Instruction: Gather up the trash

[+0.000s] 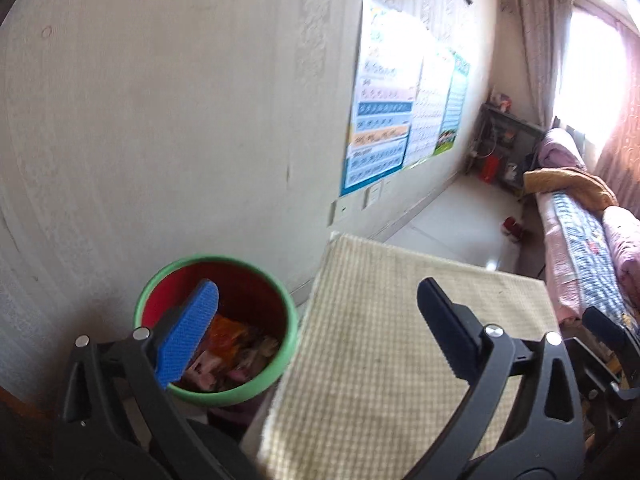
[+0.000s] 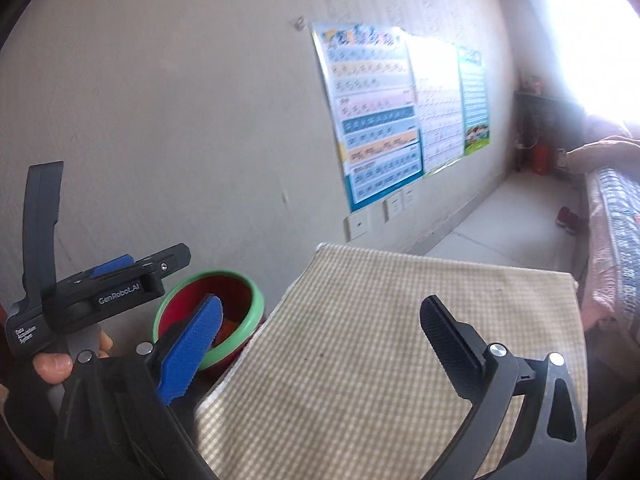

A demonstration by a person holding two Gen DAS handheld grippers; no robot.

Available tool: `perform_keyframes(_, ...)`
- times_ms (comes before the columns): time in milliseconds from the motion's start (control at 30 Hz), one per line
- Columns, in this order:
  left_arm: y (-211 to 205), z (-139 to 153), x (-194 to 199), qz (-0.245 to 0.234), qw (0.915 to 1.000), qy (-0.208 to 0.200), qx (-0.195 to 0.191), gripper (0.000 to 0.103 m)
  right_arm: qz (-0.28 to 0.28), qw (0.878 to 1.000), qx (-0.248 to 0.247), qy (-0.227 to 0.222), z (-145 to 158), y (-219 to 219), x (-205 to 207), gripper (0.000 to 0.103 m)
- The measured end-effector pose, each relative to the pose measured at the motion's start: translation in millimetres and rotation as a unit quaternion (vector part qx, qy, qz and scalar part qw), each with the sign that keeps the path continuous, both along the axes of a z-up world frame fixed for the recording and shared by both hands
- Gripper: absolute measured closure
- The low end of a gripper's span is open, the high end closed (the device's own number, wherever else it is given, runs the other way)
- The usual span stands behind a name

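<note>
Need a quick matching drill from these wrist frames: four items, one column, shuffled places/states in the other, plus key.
Items:
1. green-rimmed red plastic trash bin
2. beige checked cloth-covered table
3. colourful paper wall charts
4. left claw

Descriptions:
A. open, holding nothing
B. on the wall, above white sockets
C. on the floor beside the table, wrappers inside
D. bare top, nothing on it

Pairs: 1-C, 2-D, 3-B, 4-A

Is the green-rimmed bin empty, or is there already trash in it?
Not empty. The left wrist view looks down into the bin: orange and pinkish wrappers cover its bottom, well below the rim.
</note>
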State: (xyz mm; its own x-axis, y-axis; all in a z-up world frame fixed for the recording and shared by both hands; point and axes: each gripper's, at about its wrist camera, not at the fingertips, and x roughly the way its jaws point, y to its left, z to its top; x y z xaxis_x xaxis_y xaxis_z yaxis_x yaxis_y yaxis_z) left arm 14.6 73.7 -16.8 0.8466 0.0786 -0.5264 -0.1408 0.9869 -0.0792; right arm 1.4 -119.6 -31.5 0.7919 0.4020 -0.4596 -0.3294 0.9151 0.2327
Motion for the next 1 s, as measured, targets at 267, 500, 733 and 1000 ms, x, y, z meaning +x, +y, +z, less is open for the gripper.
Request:
perform_keyframes(267, -61.7, 50.3, -6.8, -0.010, 0.9968, -0.074, 0.028, 0.005, -0.149, 0.984, -0.024, -0.091, 35.3, -65.2, -16.7, 0.007)
perform_keyframes(500, -66.2, 45.2, -13.4, 0.007, 0.9953, -0.072, 0.064, 0.005, -0.160, 0.985, -0.015, -0.062, 28.6, -74.5, -16.9, 0.007)
perform_keyframes(733, -61.3, 39.5, -10.5, 0.012, 0.9963, -0.053, 0.066, 0.005, -0.145, 0.987, -0.018, -0.063, 25.9, -62.5, -17.6, 0.007)
perform_keyframes(1000, -57.5, 40.3, -12.6, 0.015, 0.9966, -0.053, 0.062, 0.005, -0.141, 0.988, -0.018, -0.058, 24.1, -58.7, -19.8, 0.007)
